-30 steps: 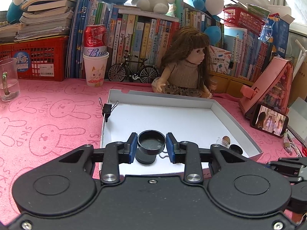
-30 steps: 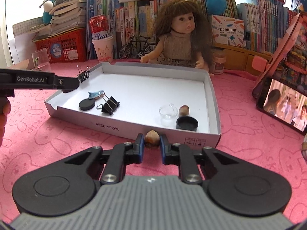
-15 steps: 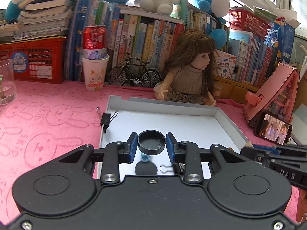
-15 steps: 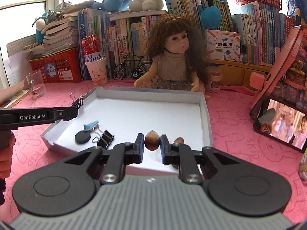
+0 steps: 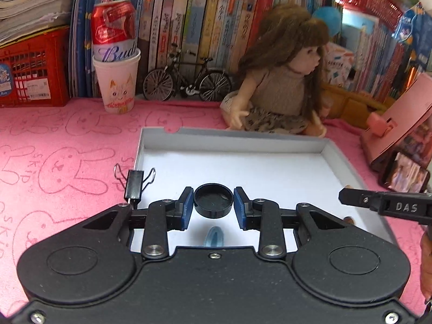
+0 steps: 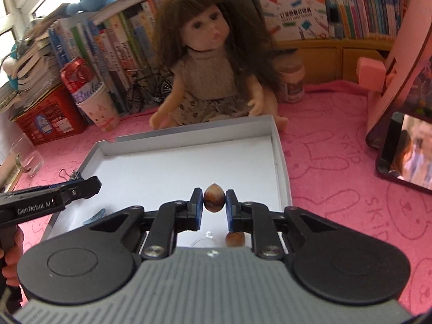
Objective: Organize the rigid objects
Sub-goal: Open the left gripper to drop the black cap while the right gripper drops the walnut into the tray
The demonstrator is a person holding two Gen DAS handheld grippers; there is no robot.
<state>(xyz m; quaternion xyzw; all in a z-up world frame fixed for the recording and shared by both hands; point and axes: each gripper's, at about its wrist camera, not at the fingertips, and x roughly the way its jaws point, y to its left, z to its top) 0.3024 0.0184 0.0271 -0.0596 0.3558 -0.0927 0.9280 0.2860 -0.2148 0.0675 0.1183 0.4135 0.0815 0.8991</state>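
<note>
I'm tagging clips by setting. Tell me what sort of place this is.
Probably a home desk or a child's study corner: a packed row of books, a doll and a model bicycle on a pink bunny-print cloth.

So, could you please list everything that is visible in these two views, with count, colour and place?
box lid: one, white, on the pink cloth
cap: one, black, held over the lid
hazelnut: one, brown, held over the lid
second hazelnut: one, brown, inside the lid
binder clip: one, black, on the lid's left wall
doll: one, brown hair, sitting behind the lid
paper cup: one, white, holding a red can
model bicycle: one, black, before the books
phone: one, screen lit, at the right
left hand-held gripper: black, shut on the cap
right hand-held gripper: black, shut on the hazelnut
</note>
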